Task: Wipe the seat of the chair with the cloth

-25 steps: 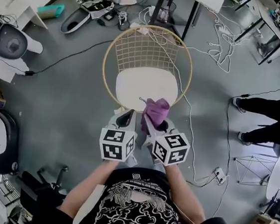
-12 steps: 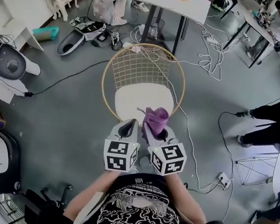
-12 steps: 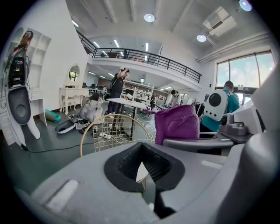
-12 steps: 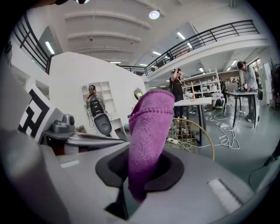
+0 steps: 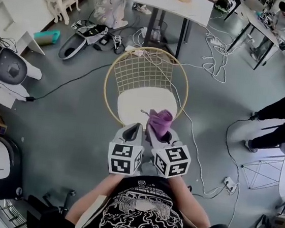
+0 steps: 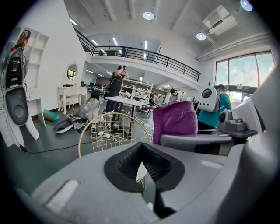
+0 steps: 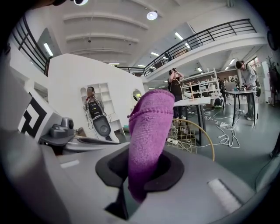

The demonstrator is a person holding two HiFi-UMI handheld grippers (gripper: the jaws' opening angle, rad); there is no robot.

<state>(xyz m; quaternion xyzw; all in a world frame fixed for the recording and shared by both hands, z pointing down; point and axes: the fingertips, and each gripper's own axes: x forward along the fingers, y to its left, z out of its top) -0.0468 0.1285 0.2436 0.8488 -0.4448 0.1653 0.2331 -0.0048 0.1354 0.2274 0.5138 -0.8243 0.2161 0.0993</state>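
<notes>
Above the front edge of the chair's [image 5: 148, 75] white seat [image 5: 138, 103], both grippers are held side by side, close together, with their marker cubes turned toward the person. The purple cloth [image 5: 160, 122] is pinched between the jaws of the right gripper [image 5: 163, 136]. In the right gripper view, the cloth [image 7: 148, 127] is seen clamped at its lower end between the black pads of the right gripper [image 7: 139, 175], and its bunched upper part stands up out of the jaws as a thick roll. In the head view, the cloth is seen against the front right part of the seat; whether it touches the seat cannot be determined.

The jaws of the left gripper [image 5: 132, 128] are pressed together, with nothing held between them. In the left gripper view, only a narrow slit is left below the tips of the left gripper [image 6: 141, 162], and a pale surface shows through it. The cloth [image 6: 175, 121] is seen just to the right of these jaws, and the gold wire back of the chair [image 6: 114, 131] stands beyond them on the grey floor [image 5: 71, 108].
</notes>
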